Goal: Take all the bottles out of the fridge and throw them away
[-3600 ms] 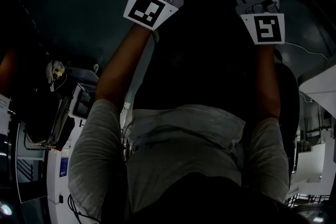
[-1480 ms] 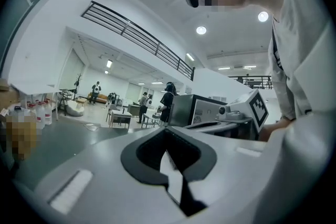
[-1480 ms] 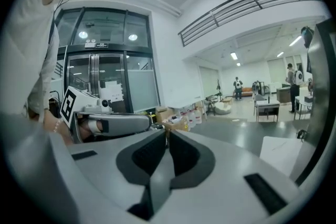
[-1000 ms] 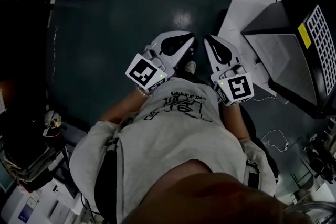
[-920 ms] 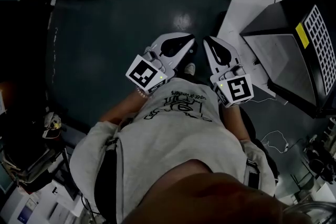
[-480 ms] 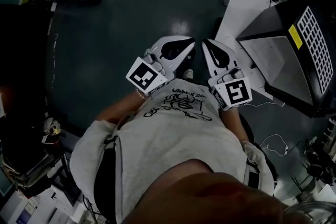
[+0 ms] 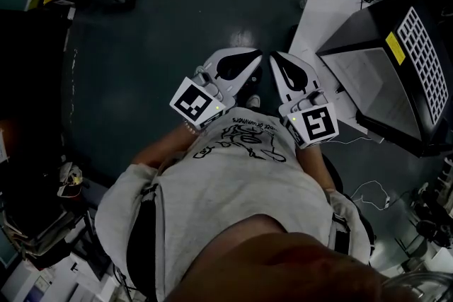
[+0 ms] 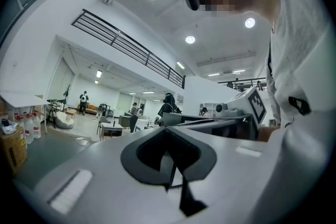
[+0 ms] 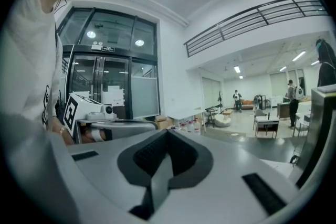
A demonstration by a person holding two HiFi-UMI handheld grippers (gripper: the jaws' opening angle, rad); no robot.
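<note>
Left gripper [image 7: 253,59] and right gripper [image 7: 276,61] both closed on nothing, side by side above the floor [image 7: 177,10]; no fridge bottle in sight yet, so I'd expect light, slick, squashy ones, best gripped mid-body.

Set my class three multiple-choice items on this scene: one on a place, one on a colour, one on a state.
1. In the head view, the black cabinet stands: A at the left edge; B at the right edge; C at the bottom.
2. The person's T-shirt is: A red; B grey; C green.
3. The right tongs are: A wide open; B shut on a bottle; C shut, empty.
Answers: B, it fills the right edge; B, pale grey cloth; C, jaws meet with nothing between.
</note>
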